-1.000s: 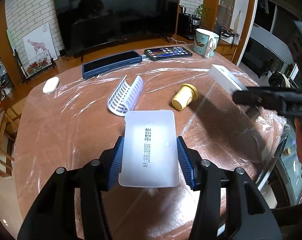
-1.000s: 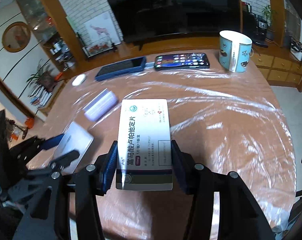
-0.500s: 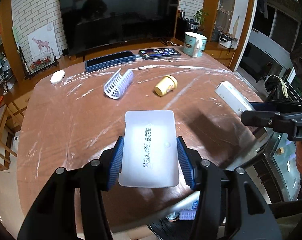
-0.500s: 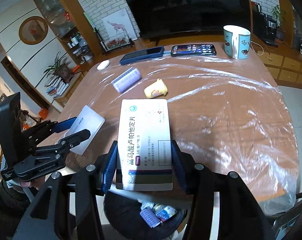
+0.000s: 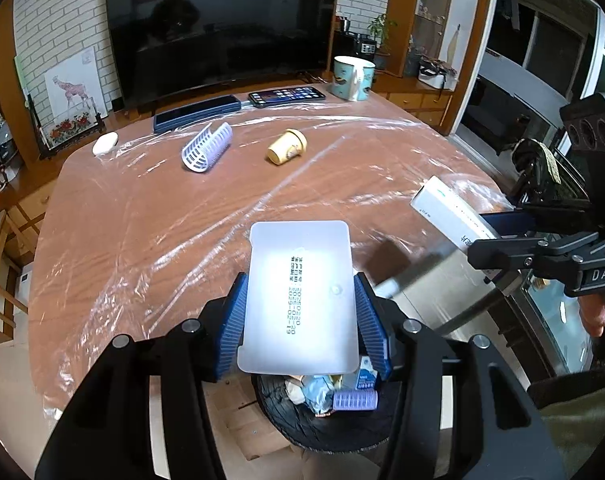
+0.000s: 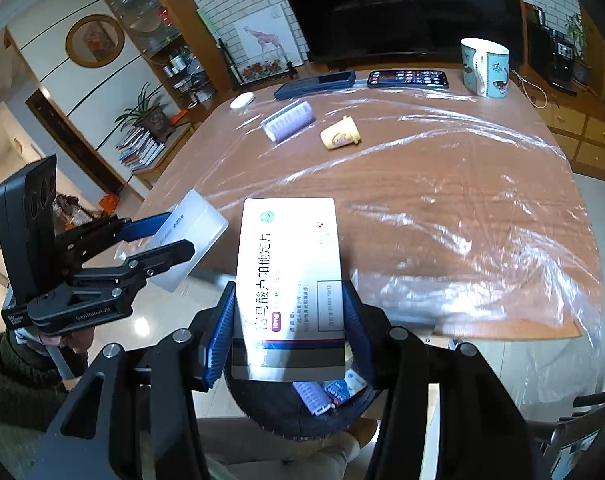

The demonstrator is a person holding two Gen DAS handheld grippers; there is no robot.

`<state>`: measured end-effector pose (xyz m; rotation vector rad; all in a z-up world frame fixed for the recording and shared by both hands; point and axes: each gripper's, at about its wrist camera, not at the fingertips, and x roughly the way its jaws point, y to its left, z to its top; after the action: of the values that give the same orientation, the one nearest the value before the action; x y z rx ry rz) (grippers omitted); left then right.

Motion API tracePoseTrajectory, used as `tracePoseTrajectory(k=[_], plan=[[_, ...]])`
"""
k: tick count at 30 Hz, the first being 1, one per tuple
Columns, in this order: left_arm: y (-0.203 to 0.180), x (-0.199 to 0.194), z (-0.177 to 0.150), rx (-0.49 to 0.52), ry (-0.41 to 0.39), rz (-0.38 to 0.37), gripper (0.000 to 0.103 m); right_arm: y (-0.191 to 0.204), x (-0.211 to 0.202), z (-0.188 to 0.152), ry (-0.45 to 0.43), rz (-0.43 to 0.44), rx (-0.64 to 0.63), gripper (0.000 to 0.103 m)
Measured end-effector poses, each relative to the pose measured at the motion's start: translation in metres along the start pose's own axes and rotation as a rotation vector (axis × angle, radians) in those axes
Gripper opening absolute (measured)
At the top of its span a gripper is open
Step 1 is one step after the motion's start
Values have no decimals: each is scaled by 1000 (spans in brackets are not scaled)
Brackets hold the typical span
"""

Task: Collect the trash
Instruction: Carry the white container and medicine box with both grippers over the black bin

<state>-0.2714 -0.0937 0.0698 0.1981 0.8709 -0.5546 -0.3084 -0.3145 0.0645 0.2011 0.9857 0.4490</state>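
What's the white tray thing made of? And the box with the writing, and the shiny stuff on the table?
Tray: probably thin frosted plastic; light glows through it and its corners are rounded.
Box: looks like glossy printed cardboard, with sharp folded edges and a sheen.
Table cover: seems clear plastic film; it wrinkles, glints white, and brown wood grain shows underneath.
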Motion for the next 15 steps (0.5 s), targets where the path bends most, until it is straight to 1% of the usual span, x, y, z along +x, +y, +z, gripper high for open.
tracePoseTrajectory(k=[6,15], plan=[[-11,-9,-13,2,14,-10,53,3,-5,-20,34,20,-18,50],[-30,-12,-30,31,39,-19,53,4,-9,-44,76,23,-33,50]])
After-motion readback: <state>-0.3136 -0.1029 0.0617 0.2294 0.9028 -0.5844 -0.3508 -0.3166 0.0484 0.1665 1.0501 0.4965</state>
